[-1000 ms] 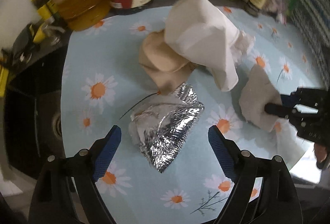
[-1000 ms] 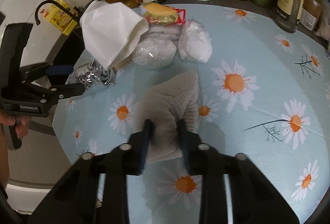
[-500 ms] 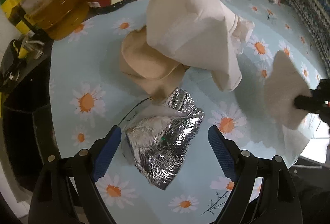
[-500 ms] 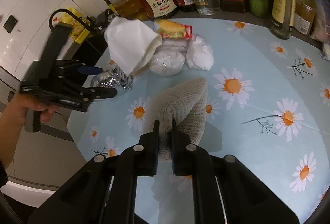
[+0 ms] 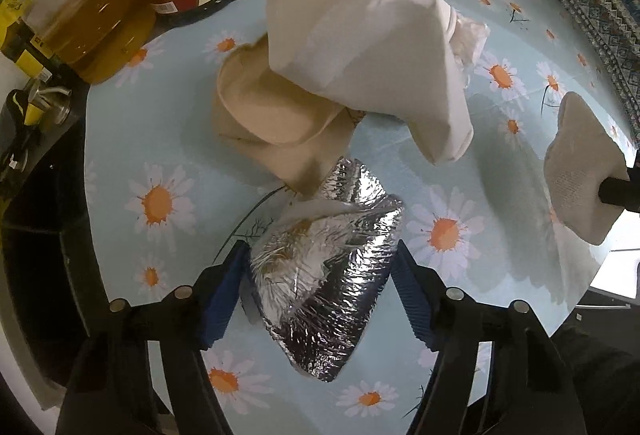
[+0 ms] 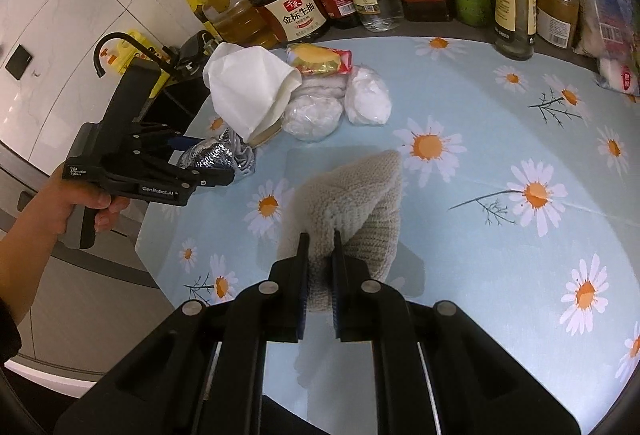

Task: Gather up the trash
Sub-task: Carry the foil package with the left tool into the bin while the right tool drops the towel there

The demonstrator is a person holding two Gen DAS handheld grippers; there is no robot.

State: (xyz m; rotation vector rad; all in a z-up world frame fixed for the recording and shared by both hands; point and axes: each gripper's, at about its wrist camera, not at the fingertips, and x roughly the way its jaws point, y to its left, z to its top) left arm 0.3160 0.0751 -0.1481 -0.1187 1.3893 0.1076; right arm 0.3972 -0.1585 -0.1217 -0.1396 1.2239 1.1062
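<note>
A crumpled foil wrapper (image 5: 324, 275) lies on the daisy-print table, between the fingers of my left gripper (image 5: 320, 275), which is open around it; the left blue pad (image 5: 224, 295) touches the foil. The foil also shows in the right wrist view (image 6: 218, 159) beside the left gripper (image 6: 204, 171). My right gripper (image 6: 319, 247) is shut on a beige knitted cloth (image 6: 352, 203), lifted off the table; the cloth shows at the right in the left wrist view (image 5: 580, 171). A white paper bag (image 5: 368, 35) and a tan paper piece (image 5: 272, 123) sit behind the foil.
Oil and sauce bottles (image 6: 292, 11) line the back of the table (image 6: 480, 139). A yellow snack pack (image 6: 316, 59) and white plastic-wrapped lumps (image 6: 316, 111) lie mid-table. A black faucet (image 6: 108, 47) and sink (image 5: 36, 195) are at the left.
My left gripper has moved forward over the foil, which now sits between its fingers. My right gripper has closed tight on the knitted cloth and lifted it.
</note>
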